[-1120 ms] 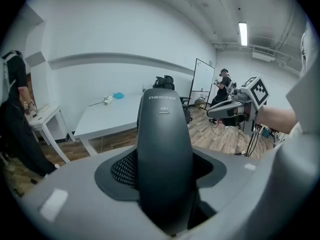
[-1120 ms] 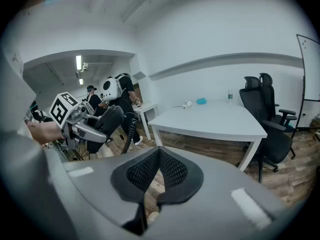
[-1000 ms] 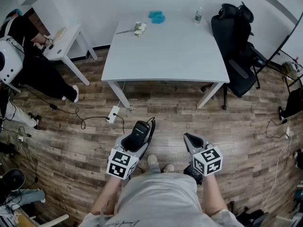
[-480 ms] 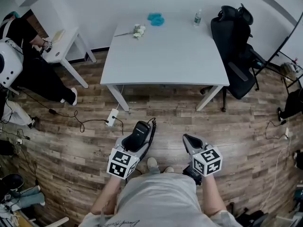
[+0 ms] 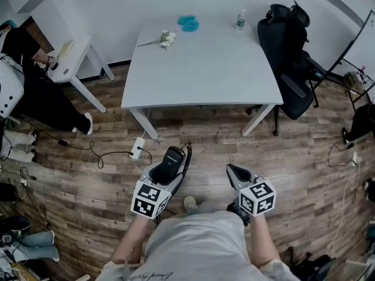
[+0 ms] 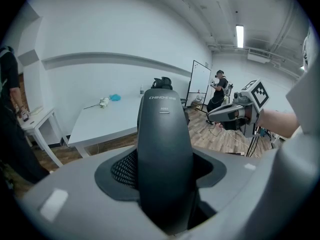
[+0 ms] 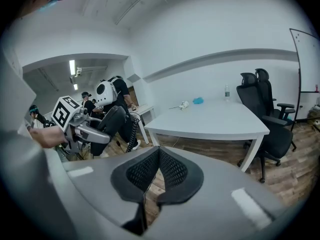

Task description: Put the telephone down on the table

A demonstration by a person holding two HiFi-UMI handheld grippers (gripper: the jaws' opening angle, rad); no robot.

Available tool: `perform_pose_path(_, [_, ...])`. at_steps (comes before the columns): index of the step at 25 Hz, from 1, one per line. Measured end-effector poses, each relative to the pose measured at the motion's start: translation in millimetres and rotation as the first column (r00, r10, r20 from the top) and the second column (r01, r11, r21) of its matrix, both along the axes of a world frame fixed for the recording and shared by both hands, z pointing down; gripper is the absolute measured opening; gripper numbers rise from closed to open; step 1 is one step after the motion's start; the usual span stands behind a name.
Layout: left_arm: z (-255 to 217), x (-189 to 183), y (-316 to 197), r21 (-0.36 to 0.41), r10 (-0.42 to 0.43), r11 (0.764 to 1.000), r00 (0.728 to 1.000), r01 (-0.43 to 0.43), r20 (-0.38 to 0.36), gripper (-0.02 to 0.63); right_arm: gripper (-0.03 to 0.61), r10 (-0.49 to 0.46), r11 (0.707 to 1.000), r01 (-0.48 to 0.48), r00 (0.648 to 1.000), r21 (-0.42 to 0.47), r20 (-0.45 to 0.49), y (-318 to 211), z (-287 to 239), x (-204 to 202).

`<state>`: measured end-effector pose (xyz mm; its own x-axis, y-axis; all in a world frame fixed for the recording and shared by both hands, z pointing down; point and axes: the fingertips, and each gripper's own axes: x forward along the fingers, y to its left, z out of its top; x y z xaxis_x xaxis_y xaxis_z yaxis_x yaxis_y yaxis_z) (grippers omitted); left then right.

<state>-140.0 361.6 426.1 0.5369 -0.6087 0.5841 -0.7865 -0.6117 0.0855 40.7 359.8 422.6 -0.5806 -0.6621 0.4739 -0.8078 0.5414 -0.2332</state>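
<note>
while the black telephone handset [image 5: 172, 160] is pinched in the left tongs [image 5: 166, 170] over the wood floor [image 5: 88, 180], well short of the white desk [image 5: 205, 75], the right tongs [image 5: 237, 174] are pressed together, empty. advise carrying it level to bare desk centre, lowering flat, cord [image 5: 187, 156] clear, then releasing. sole container: a bottle [image 5: 239, 20] at the desk's far edge; contents not discernible.

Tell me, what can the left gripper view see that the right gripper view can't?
Only the left gripper view: the telephone gripped up close by the left gripper, and the right gripper from outside. Only the right gripper view: its own shut, empty jaws and the telephone's curly cord. Both: the white table and black chair.
</note>
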Motion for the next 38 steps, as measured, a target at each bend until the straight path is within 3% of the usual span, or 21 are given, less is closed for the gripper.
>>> perform_pose_path(7, [0.3,1.4,-11.0,0.003,0.013,1.0,1.0,-0.013,-0.005,0.297,0.006,0.019,1.0,-0.019,1.0,0.003,-0.005,-8.7,-1.2,1.0])
perform_pose_path(18, [-4.1,0.1,-60.0,0.009,0.002,1.0,0.999,-0.002,-0.036,0.296,0.006,-0.018,1.0,0.018,1.0,0.023,-0.01,-66.8,-2.6,-13.8])
perform_pose_path(27, [-4.2,3.0,-134.8,-0.001,-0.046,0.999,0.995,0.046,-0.085,0.296,0.006,-0.059,0.998,0.059,0.998,-0.01,-0.037,-134.5,19.3,-20.8])
perform_pose_path(38, [-2.7,17.2,-227.5,-0.02,-0.044,0.999,0.997,0.042,-0.066,0.296,0.006,-0.056,0.998,0.056,0.998,-0.027,-0.016,-235.8,21.3,-3.9])
